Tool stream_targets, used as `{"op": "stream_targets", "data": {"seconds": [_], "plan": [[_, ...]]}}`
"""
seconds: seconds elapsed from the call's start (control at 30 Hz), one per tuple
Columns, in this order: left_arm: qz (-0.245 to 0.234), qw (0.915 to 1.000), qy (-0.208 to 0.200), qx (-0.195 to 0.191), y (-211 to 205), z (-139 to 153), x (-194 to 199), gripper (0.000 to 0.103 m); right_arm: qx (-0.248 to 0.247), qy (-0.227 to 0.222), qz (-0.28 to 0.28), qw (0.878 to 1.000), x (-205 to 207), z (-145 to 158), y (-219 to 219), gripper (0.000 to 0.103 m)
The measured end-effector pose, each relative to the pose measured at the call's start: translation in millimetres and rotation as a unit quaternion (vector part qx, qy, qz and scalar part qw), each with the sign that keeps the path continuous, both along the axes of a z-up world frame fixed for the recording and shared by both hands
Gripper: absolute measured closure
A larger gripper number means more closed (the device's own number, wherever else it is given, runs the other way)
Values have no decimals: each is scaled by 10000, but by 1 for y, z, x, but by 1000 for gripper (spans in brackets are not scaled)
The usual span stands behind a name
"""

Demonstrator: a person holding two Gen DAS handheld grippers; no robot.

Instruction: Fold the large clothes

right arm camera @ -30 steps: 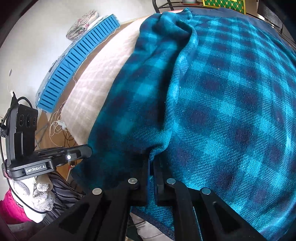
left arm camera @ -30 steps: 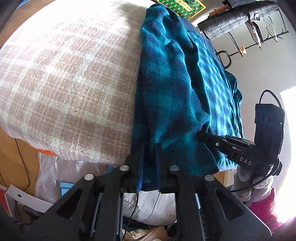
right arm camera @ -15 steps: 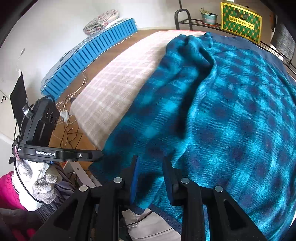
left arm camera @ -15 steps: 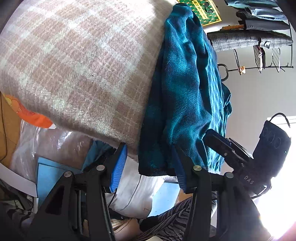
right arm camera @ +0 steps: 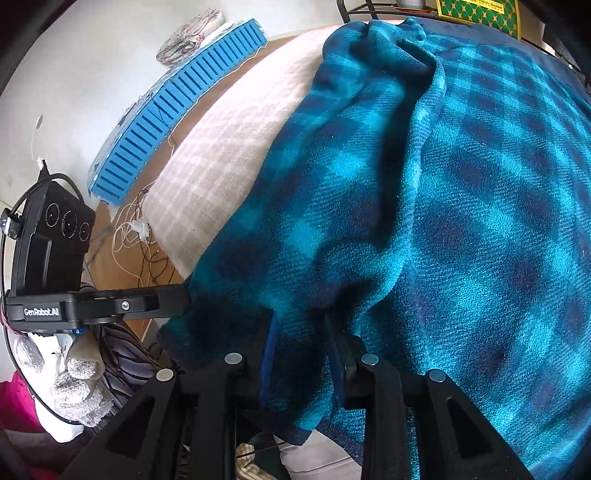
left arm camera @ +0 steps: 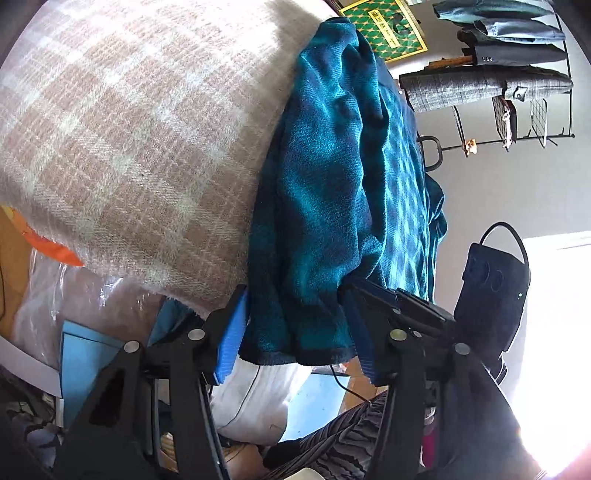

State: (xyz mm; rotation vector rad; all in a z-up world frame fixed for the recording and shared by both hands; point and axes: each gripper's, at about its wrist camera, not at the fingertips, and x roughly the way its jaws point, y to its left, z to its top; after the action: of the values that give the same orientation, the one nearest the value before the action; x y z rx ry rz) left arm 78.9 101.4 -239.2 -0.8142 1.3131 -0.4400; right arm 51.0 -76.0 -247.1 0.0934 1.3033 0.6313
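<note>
The teal plaid blanket [right arm camera: 461, 221] runs off the right and bottom edges of the right wrist view, so its full extent cannot be told. It covers much of the beige checked bedspread [left arm camera: 129, 129], which is itself cut off at the left and top of the left wrist view. Folds of the blanket's hem hide the inner faces of the right hand-held gripper [right arm camera: 301, 354], so whether its pads touch cloth cannot be told. In the left wrist view the lower right corner is washed out by glare from the window [left arm camera: 554, 332]. The print on the green framed sign [left arm camera: 384, 26] is too small to read. The gloved hand [right arm camera: 70, 380] is only partly visible behind the other device.
</note>
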Motion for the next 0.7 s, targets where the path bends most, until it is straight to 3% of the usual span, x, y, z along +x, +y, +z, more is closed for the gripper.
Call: {"op": "stream_targets", "data": {"seconds": [0.07, 0.1, 0.13, 0.17, 0.3, 0.43, 0.57, 0.7], "plan": [[-31, 10000, -1, -10, -4, -4, 1, 52, 66, 39, -57, 10000, 1, -1, -1, 76], [-68, 9999, -53, 88, -8, -5, 2, 59, 106, 62, -84, 9999, 0, -1, -2, 76], [-169, 9995, -88, 243, -12, -6, 2, 83, 152, 99, -114, 9998, -1, -1, -3, 76], [-262, 9990, -125, 350, -15, -6, 1, 92, 202, 157, -143, 9996, 0, -1, -5, 76], [-342, 9955, -699, 531, -17, 13, -8, 97, 324, 264, -276, 9987, 11, 15, -18, 71], [-619, 9852, -1371, 819, -29, 43, -18, 98, 215, -112, -317, 9992, 33, 55, -25, 47], [-863, 9772, -1693, 949, -44, 56, -22, 98, 125, -328, -211, 9992, 70, 84, -11, 42], [-1006, 9728, -1829, 1010, -55, 60, -22, 98, -192, -275, -65, 9994, 112, 82, 24, 40]]}}
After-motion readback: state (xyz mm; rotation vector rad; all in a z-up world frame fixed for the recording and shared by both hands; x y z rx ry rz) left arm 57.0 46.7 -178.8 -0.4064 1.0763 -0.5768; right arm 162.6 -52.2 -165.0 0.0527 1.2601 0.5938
